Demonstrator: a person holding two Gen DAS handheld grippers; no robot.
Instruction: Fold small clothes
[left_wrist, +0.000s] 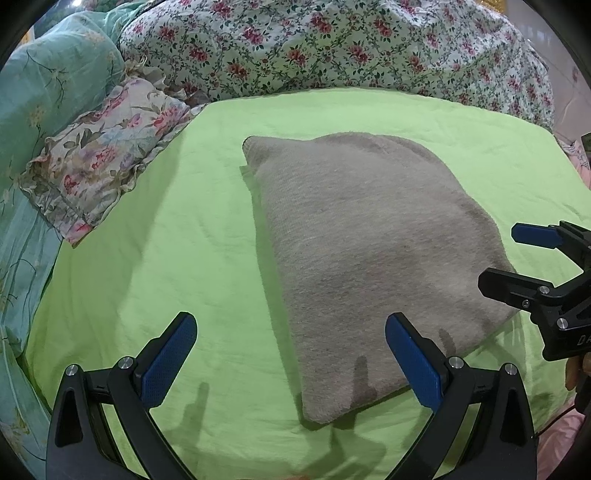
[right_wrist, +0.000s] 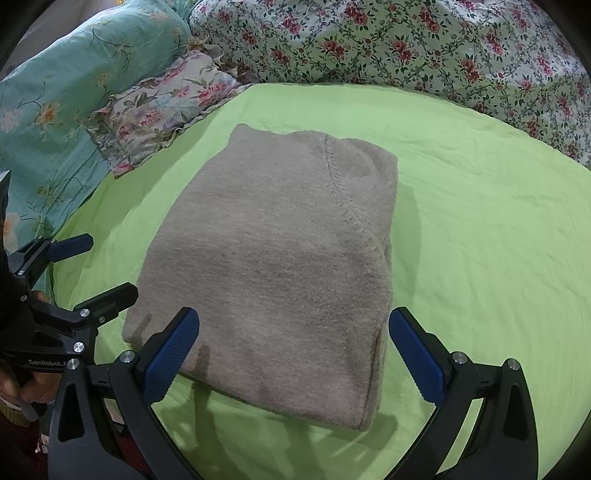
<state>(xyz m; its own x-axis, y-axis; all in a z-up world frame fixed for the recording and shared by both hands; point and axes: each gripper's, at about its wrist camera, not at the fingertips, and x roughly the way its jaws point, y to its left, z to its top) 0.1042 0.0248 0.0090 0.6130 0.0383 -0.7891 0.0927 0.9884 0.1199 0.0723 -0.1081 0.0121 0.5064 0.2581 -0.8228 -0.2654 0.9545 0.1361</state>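
The grey sweater (right_wrist: 280, 258) lies folded into a thick rectangle in the middle of the green sheet (right_wrist: 480, 229) on the bed, with 1 long folded edge on its right side and a curved seam near the far end. The left gripper (left_wrist: 291, 354) hovers above the near left corner of the sweater with its 2 fingers (left_wrist: 170, 358) wide apart and nothing between them; the right gripper (right_wrist: 293, 350) hovers above the near edge, also with the fingers (right_wrist: 415, 354) wide apart and empty. Neither seems to touch the cloth. I judge that the fold is nearly complete, so the main risk is to spoil it: if 1 finger catches only the top layer, the layers can slide apart and the rectangle opens again. The knit looks soft and fuzzy, so the textured pads may snag it and drag it across the sheet. The sheet is loose and wrinkled, so a low grasp could pinch sheet and sweater together. The 2 grippers are near each other at the left corner, so they could collide. There is no container in view; a floral pillow (right_wrist: 162, 107), a teal pillow (right_wrist: 74, 74) and a floral quilt (right_wrist: 406, 48) lie behind, apart from the sweater.
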